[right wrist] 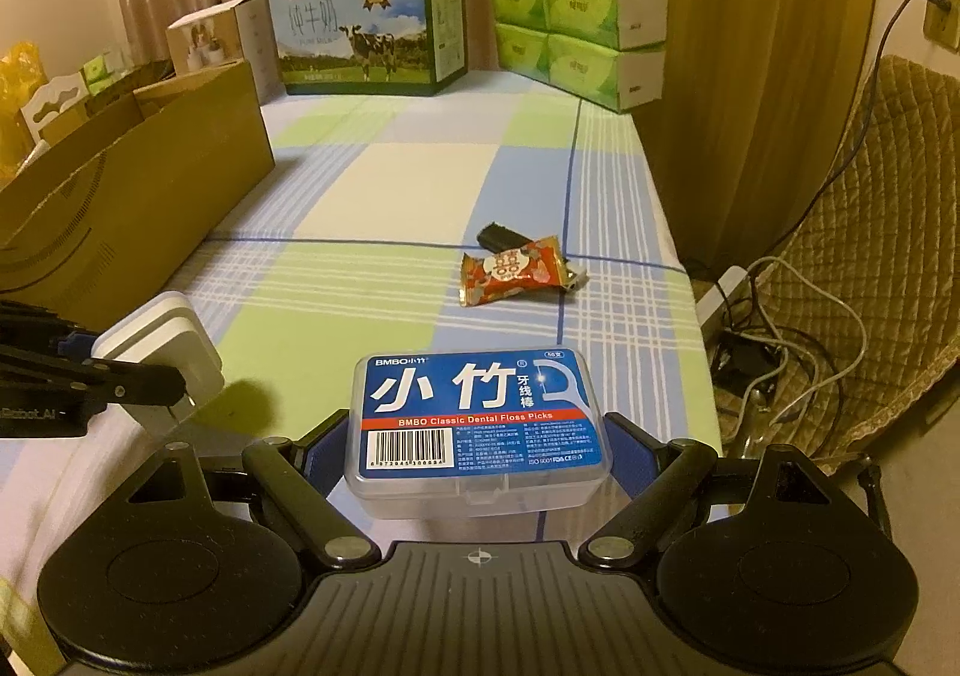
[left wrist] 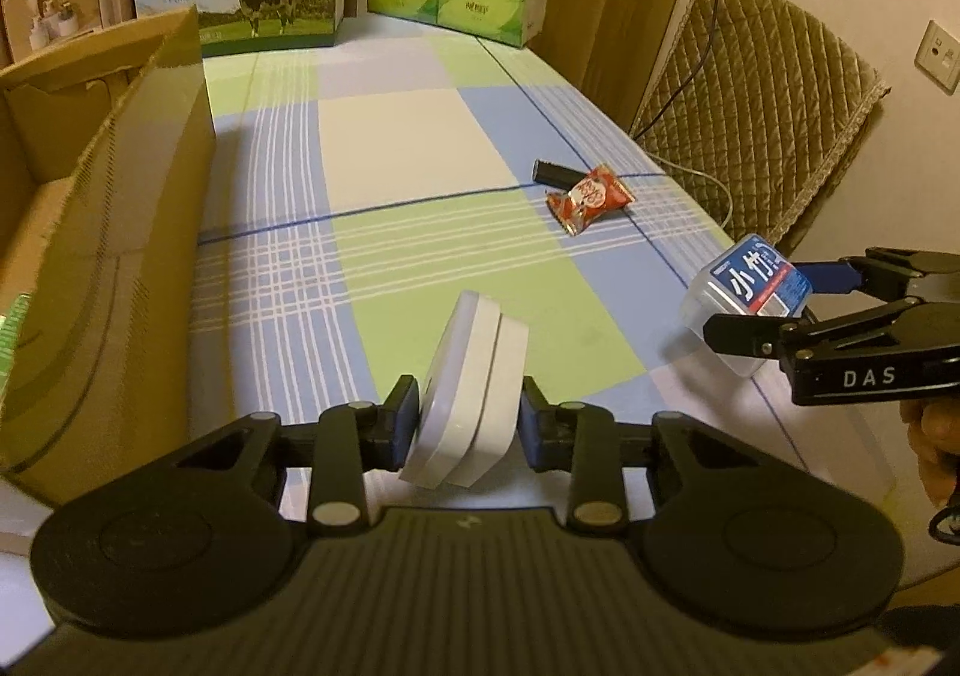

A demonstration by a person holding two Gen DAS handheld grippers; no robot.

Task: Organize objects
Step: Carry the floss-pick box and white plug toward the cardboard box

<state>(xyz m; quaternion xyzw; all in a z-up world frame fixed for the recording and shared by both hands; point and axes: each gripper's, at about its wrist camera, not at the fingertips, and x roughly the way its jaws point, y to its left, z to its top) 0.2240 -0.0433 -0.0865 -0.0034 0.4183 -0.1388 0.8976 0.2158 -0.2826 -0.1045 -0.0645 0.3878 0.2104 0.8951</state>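
Observation:
My left gripper (left wrist: pixel 468 418) is shut on a white power adapter (left wrist: pixel 471 394), held tilted above the checked tablecloth; it also shows at the left of the right wrist view (right wrist: pixel 162 346). My right gripper (right wrist: pixel 474 448) is shut on a clear dental floss pick box with a blue label (right wrist: pixel 477 424), also seen at the right of the left wrist view (left wrist: pixel 744 304). A red candy wrapper (left wrist: pixel 591 199) (right wrist: pixel 516 271) lies on the cloth, over a small black lighter (left wrist: pixel 555 173) (right wrist: pixel 501 236).
An open cardboard box (left wrist: pixel 120 232) (right wrist: pixel 138 178) stands at the left. A milk carton box (right wrist: pixel 366 33) and stacked green tissue packs (right wrist: pixel 576 9) stand at the far end. A padded chair (left wrist: pixel 774 99) and cables (right wrist: pixel 780 328) are off the right table edge.

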